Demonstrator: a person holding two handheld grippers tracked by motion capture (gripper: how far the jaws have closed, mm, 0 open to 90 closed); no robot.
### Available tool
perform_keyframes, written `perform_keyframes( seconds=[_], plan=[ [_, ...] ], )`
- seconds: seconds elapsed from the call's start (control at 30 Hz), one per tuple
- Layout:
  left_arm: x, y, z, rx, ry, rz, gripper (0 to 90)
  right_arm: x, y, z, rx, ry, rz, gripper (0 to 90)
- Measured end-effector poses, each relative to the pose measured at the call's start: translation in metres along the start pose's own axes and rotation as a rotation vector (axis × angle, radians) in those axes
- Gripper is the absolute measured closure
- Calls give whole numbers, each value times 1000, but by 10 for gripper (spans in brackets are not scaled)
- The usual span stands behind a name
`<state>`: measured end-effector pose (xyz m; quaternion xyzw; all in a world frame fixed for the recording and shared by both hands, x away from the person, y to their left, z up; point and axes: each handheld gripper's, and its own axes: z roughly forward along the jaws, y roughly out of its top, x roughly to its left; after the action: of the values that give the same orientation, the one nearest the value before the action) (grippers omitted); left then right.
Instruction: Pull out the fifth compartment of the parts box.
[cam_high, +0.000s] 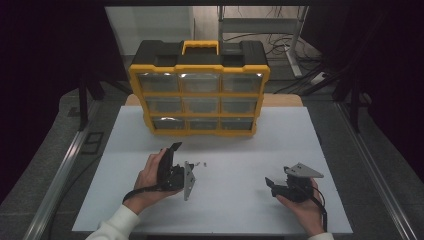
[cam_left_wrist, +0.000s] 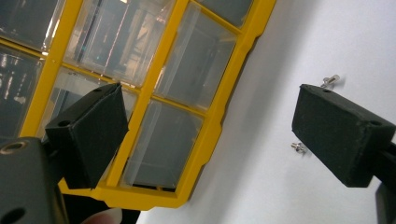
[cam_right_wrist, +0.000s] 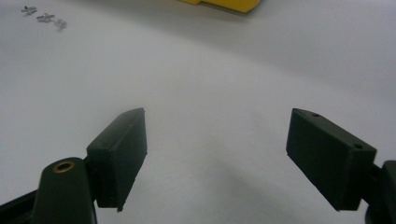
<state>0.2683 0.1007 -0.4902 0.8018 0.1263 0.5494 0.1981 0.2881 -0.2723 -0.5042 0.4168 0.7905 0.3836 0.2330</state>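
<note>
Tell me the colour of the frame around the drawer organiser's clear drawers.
Yellow frame, black top; it shows best in the high view.

The white table (cam_high: 150, 140) carries a yellow drawer organizer (cam_high: 200, 90) at twelve o'clock and small screws (cam_high: 200, 163) near centre.
</note>
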Motion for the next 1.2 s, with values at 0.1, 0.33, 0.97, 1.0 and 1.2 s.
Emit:
perform_keyframes(
  seconds=[0.1, 0.33, 0.97, 1.0, 1.2],
  plan=[
    [1, 0, 1, 5, 2, 1, 112, 0, 0, 0, 1, -2, 0, 211],
    [5, 0, 6, 12, 5, -2, 112, 0, 0, 0, 0, 0, -1, 211],
    [15, 3, 16, 24, 14, -8, 111, 1, 0, 0, -6, 14, -8, 208],
    [17, 4, 17, 25, 17, -8, 110, 1, 0, 0, -6, 15, -8, 208],
    [20, 6, 19, 25, 14, -12, 111, 1, 0, 0, -5, 18, -11, 208]
  ],
)
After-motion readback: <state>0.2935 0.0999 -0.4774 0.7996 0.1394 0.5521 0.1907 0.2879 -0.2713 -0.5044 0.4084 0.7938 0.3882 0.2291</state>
